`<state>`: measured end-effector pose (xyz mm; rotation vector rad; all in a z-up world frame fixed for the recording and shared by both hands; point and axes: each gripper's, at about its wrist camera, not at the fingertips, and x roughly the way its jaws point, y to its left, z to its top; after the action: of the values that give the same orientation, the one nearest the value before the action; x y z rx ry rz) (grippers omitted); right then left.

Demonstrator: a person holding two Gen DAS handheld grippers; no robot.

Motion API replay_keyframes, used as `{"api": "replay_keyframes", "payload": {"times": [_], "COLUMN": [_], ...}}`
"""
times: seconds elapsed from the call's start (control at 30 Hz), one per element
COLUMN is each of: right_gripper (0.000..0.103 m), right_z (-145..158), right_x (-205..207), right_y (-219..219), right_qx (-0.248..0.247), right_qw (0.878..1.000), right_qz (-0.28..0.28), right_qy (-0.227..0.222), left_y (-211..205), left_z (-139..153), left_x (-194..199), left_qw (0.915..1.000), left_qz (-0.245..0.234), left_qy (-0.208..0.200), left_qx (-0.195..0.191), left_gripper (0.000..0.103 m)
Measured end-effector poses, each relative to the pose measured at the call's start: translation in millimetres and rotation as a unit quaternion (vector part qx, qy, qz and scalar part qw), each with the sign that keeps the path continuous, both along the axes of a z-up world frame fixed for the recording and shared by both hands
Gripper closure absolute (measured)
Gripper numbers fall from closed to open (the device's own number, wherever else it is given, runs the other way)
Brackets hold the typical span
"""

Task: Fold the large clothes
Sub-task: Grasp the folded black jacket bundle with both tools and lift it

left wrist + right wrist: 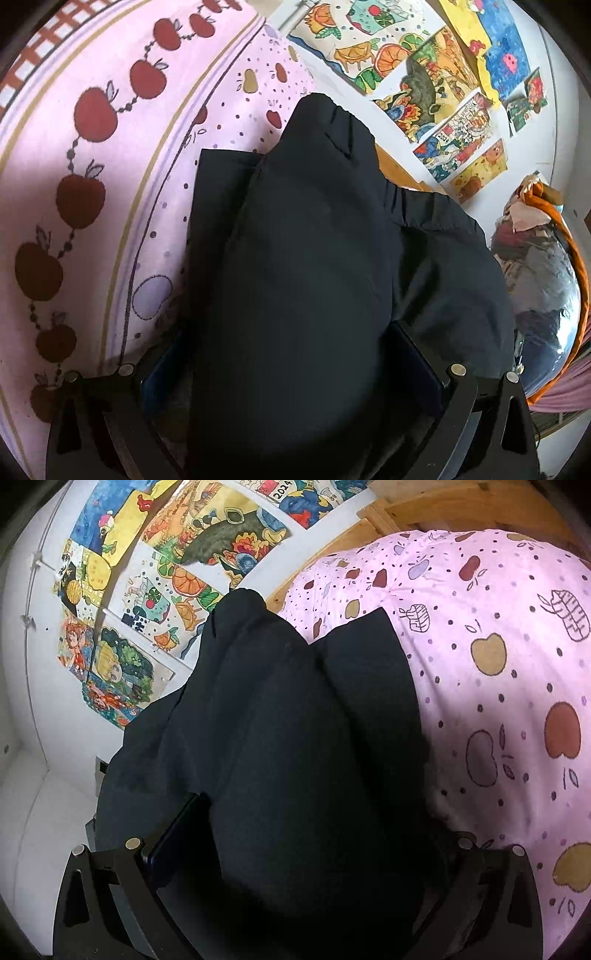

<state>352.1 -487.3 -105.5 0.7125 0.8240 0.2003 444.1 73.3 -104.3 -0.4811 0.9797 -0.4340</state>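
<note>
- Mid-fold, by the look of it: dark garment (303, 258) lifted off the bed (92, 184), bunched between both grippers.
- Left gripper (291, 376): jaws spread fairly wide, thick wad of cloth filling the gap; blue pads (421, 362) pressed against fabric, so gripping it.
- Right gripper (295, 849): same stance, jaws wide around a thick fold; left pad (173, 827) visible against cloth, right pad hidden under fabric.
- Garment position: hanging forward from each gripper toward 12 o'clock, over the pink fruit-print bed cover (498, 683); flat folded portion lying on the cover near 11 o'clock in left view, 1 o'clock in right view.
- Look: black or very dark navy, matte, heavy; gathered elastic band (417, 199) at 1–2 o'clock in left view, likely trousers' waistband.
- To do well: keep both grips level, hold edge taut, lay lifted half squarely over flat half, align edges before releasing; avoid dragging the cover.
- Risk: thick wad slipping out unevenly, leaving a skewed fold.
- Background: drawings on wall (424, 74), bag of clothes (535, 277) at 3 o'clock in left view.
</note>
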Motion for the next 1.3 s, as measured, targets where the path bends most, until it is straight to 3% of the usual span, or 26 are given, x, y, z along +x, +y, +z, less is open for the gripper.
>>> {"api": "replay_keyframes", "payload": {"times": [0.9, 0.97, 1.13, 1.3], "right_gripper": [0.001, 0.001, 0.001, 0.001], "right_z": [2, 3, 2, 2], "right_x": [-3, -1, 6, 5], "right_y": [4, 3, 5, 9], "right_qx": [-0.017, -0.015, -0.003, -0.007], "right_qw": [1.0, 1.0, 0.999, 0.999], "right_qz": [0.001, 0.005, 0.024, 0.028], "right_qy": [-0.007, 0.001, 0.025, 0.025], "left_y": [-13, -20, -17, -31], "left_z": [-1, -3, -6, 4], "left_x": [4, 12, 27, 18], "left_qw": [0.9994, 0.9988, 0.9969, 0.9967], "left_qz": [-0.01, -0.029, -0.056, -0.044], "left_qy": [-0.004, 0.009, 0.055, 0.049], "left_qx": [0.032, 0.038, 0.005, 0.046], "left_gripper": [0.0, 0.0, 0.0, 0.0]}}
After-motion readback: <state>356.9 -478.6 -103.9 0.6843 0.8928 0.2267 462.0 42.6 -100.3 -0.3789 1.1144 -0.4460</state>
